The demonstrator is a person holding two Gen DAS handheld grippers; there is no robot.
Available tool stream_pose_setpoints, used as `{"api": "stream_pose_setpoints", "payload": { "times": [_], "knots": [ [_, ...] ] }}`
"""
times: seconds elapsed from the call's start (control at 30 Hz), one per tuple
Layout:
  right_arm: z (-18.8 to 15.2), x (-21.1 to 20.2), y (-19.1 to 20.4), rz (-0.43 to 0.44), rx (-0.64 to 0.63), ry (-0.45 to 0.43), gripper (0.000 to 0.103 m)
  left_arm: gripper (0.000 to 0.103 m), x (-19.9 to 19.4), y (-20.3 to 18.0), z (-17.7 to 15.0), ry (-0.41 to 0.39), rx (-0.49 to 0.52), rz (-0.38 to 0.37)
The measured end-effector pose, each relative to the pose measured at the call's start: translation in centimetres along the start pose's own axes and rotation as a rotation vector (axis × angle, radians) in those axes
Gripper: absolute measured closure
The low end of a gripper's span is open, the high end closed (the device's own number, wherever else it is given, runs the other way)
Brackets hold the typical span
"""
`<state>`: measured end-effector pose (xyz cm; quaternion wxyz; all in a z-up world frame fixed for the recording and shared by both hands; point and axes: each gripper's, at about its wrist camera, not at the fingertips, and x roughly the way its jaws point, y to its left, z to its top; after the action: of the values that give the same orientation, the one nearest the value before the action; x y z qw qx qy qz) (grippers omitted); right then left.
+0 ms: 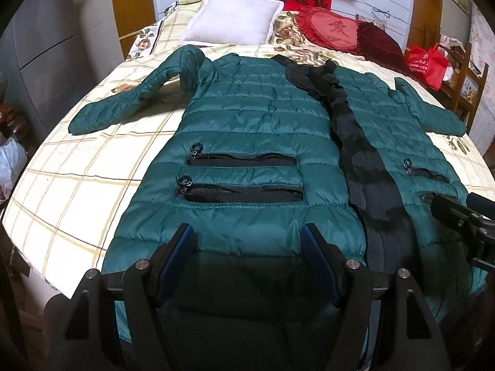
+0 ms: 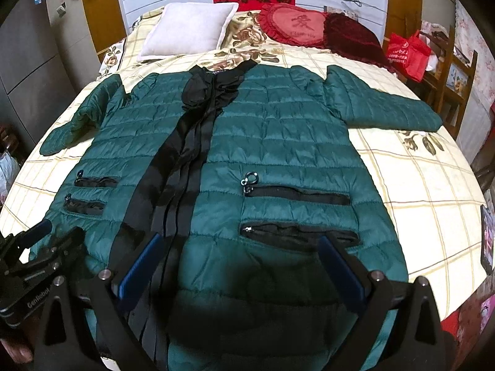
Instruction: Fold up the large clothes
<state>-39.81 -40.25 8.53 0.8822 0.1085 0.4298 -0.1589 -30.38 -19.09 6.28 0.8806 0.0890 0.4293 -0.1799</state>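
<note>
Nearest my lenses are the two sets of tongs. I see the left gripper (image 1: 247,235) with its blue pads spread wide and nothing between them, hanging over the hem of the green puffer coat (image 1: 247,130). My right gripper (image 2: 241,247) is just as wide and also empty, over the hem on its own side.

That coat lies front-up and spread flat along the bed (image 1: 77,167), hem at the foot edge next to me, collar toward the white pillow (image 1: 232,20) and the red heart cushion (image 1: 332,29) at the head. Both sleeves stick out toward the side edges; the left sleeve (image 1: 123,105) is kinked at the elbow. An open black front strip (image 1: 362,160) runs collar to hem, and four pocket zips gape.

I judge that no fold has begun. My worries from here:
- The shell looks slick and puffy, so a shallow pinch could slip off or catch only the top layer, leaving the back panel behind.
- The loose black strip and the ring pull (image 2: 251,178) could snag a finger.
- The hem sits at the bed's foot edge, so an uneven lift might drag the coat off or skew the fold.
</note>
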Motion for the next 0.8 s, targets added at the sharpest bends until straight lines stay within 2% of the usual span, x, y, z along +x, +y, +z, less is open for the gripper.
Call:
{"api": "stream_pose_setpoints", "payload": {
  "times": [0.8],
  "knots": [
    [0.2,1.1,0.4,0.003,-0.009,0.022,0.001,0.032,0.2,-0.3,0.7,-0.01,0.0,0.001]
  ]
}}
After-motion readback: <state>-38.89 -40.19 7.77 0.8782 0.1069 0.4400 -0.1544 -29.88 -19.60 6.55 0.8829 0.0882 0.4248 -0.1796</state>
